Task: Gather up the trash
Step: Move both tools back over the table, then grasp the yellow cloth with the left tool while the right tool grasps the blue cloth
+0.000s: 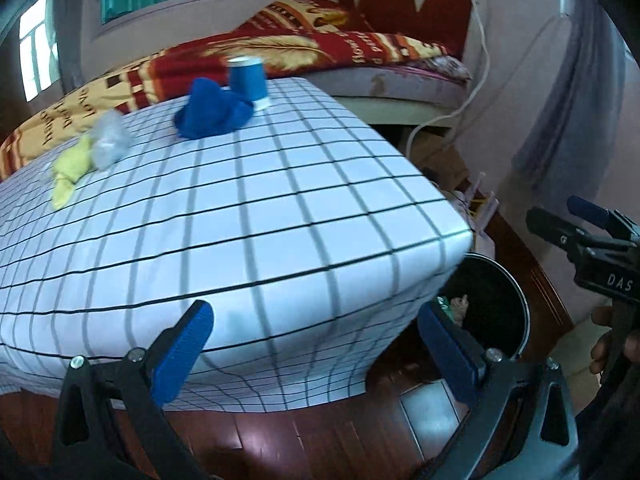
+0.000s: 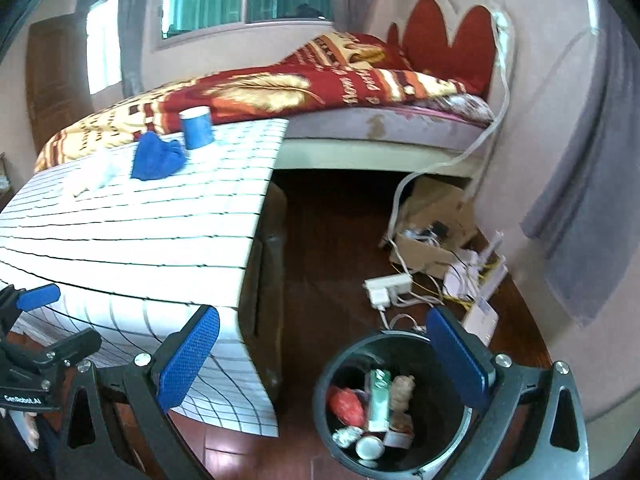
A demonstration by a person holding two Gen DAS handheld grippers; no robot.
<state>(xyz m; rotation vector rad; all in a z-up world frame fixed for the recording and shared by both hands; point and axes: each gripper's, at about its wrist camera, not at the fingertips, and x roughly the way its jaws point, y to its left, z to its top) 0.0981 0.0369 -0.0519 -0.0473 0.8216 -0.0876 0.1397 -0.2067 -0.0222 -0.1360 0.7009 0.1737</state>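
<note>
On the checked tablecloth [image 1: 248, 216] lie a yellow wrapper [image 1: 70, 172], a crumpled clear plastic piece [image 1: 109, 140], a blue cloth [image 1: 212, 110] and a blue paper cup [image 1: 246, 78]. My left gripper [image 1: 316, 344] is open and empty, low in front of the table's near edge. My right gripper [image 2: 324, 356] is open and empty, hovering over the black trash bin [image 2: 340, 452], which holds a red wrapper [image 2: 346, 404], a green carton [image 2: 378, 400] and other scraps. The cup [image 2: 196, 127], cloth [image 2: 156, 157] and clear plastic [image 2: 102, 172] also show in the right wrist view.
A bed with a red-and-gold blanket [image 1: 304, 46] stands behind the table. On the wooden floor to the right lie a cardboard box [image 2: 434, 232], a white power strip [image 2: 388, 284] and tangled cables. Grey curtain [image 2: 588, 208] hangs at the right wall.
</note>
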